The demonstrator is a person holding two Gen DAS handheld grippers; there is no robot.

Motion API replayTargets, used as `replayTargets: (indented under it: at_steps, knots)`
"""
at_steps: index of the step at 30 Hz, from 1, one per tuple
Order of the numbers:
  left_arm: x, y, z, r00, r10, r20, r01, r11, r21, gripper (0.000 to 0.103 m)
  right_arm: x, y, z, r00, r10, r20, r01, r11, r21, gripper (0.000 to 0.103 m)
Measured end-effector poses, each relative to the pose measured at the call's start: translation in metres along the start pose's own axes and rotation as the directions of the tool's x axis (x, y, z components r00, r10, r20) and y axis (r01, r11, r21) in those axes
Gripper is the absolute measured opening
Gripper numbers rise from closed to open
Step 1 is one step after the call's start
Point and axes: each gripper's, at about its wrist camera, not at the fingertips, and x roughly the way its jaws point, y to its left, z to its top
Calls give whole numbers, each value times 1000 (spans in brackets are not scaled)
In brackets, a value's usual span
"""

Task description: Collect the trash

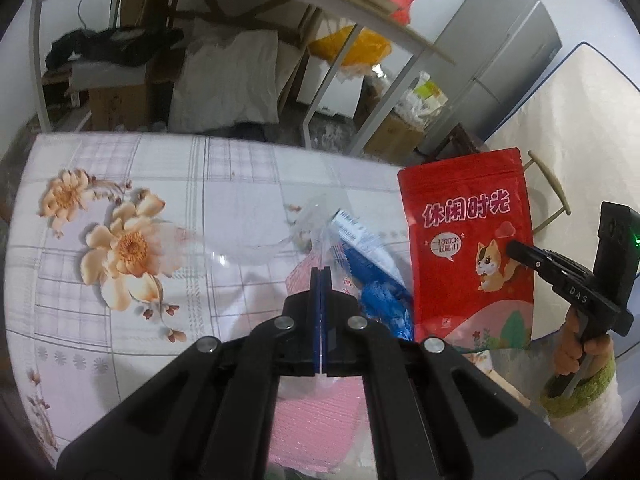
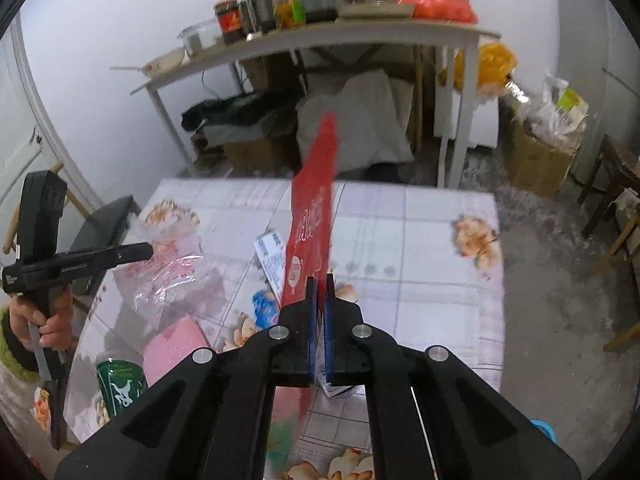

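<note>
Right gripper [image 2: 320,280] is clenched on a glossy flat red snack pouch [image 1: 468,248], held upright above the table [image 1: 224,184]. Left gripper [image 1: 321,276] is pinched tight on a crinkly clear plastic bag [image 2: 172,280], with blue wrappers [image 1: 380,280] and a pink sponge [image 2: 172,344] beside it. Floral checked tablecloth, cluttered shelf table [image 2: 360,36] behind, rough grey floor [image 2: 560,280].

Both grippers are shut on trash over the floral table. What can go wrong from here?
1. The left gripper pinches only a thin edge of the clear plastic bag; the film may slip out.
2. The right gripper grips the tall red snack pouch by its lower edge, so it could flop or twist free.
3. The blue wrapper and green cup sit close below; a swinging pouch might knock them.
</note>
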Motion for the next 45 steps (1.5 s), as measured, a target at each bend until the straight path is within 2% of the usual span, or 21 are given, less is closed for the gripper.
replayTargets:
  at_steps: [6, 12, 19, 25, 28, 31, 33, 36, 37, 38, 40, 42, 45]
  knots:
    - [-29, -29, 2, 999, -5, 46, 3, 999, 50, 0, -52, -10, -3, 996, -13, 87, 12, 1000, 6, 3]
    - [-49, -79, -3, 998, -25, 58, 17, 991, 132, 0, -104, -32, -20, 986, -27, 164, 20, 999, 42, 3]
    - [-42, -166, -15, 997, -73, 8, 69, 963, 260, 0, -157, -76, -53, 974, -93, 207, 74, 992, 100, 3]
    - [-4, -268, -37, 983, -157, -92, 180, 912, 367, 0, -201, -150, -106, 960, -193, 205, 142, 960, 239, 3]
    - [38, -332, -59, 965, -171, -196, 242, 870, 429, 0, -216, -195, -142, 953, -250, 174, 182, 926, 331, 3]
    - [78, -383, -83, 946, -151, -288, 278, 837, 472, 0, -222, -239, -184, 949, -289, 126, 211, 880, 426, 3]
    - [116, -418, -104, 921, -122, -369, 302, 823, 481, 0, -219, -268, -216, 947, -311, 84, 233, 842, 487, 2]
    - [171, -457, -136, 879, -62, -473, 318, 815, 485, 0, -203, -299, -254, 949, -316, 20, 251, 789, 561, 3]
    - [185, -463, -145, 869, -40, -494, 315, 814, 489, 0, -194, -313, -270, 948, -318, -13, 264, 766, 587, 3]
    - [208, -474, -159, 850, -7, -526, 310, 815, 490, 0, -185, -325, -284, 948, -315, -39, 273, 745, 609, 3]
    - [234, -486, -176, 828, 29, -559, 305, 814, 494, 0, -167, -348, -313, 949, -302, -88, 283, 697, 659, 3]
    - [263, -498, -194, 808, 69, -585, 292, 816, 500, 0, -149, -370, -338, 952, -281, -123, 283, 646, 709, 3]
    - [293, -506, -210, 793, 92, -603, 272, 832, 484, 0, -128, -396, -364, 957, -262, -127, 261, 579, 773, 3]
